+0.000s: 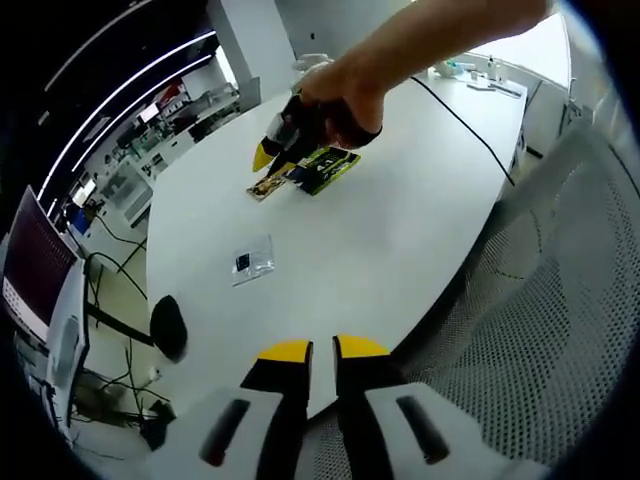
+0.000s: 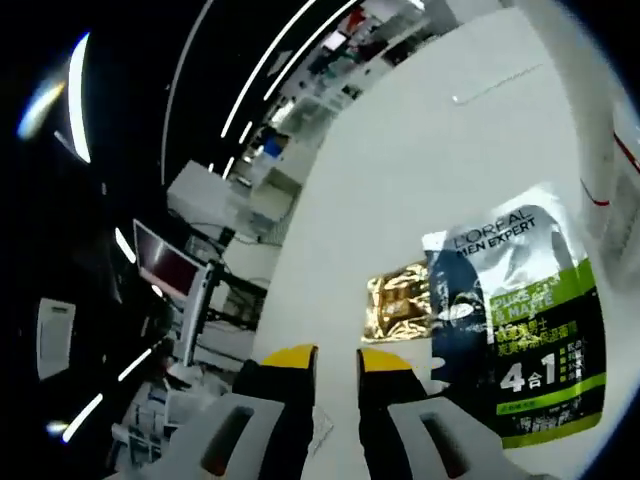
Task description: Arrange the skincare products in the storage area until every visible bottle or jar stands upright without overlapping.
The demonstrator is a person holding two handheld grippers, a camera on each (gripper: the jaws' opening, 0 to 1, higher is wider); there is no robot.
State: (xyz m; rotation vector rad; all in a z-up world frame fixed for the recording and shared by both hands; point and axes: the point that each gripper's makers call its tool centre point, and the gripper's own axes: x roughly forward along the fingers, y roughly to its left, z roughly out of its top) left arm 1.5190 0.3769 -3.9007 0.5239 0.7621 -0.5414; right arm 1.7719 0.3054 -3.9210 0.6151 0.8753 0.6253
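Here we are listing what lies on the white table (image 1: 400,210). In the left gripper view, the left gripper (image 1: 322,352) is hovering over the near edge of the table with its yellow-tipped jaws a narrow gap apart and nothing between them. Farther across the table, a hand (image 1: 345,95) is holding the right gripper (image 1: 270,160), whose yellow tip is hanging just above a green and black sachet (image 1: 325,168) and a small gold packet (image 1: 266,186); the two are lying flat, side by side and touching. Between them and the left gripper, well apart from both, we are seeing a small clear bag (image 1: 252,260) with a dark item inside. A black cable (image 1: 465,125) is running across the far side of the table. In the right gripper view, the right gripper (image 2: 337,358) is showing its jaws slightly apart and empty, just beside the gold packet (image 2: 400,305), with the green and black sachet (image 2: 520,330) lying flat to the right of it, its edge overlapping the packet. A monitor (image 2: 165,265) is standing beyond the table edge.
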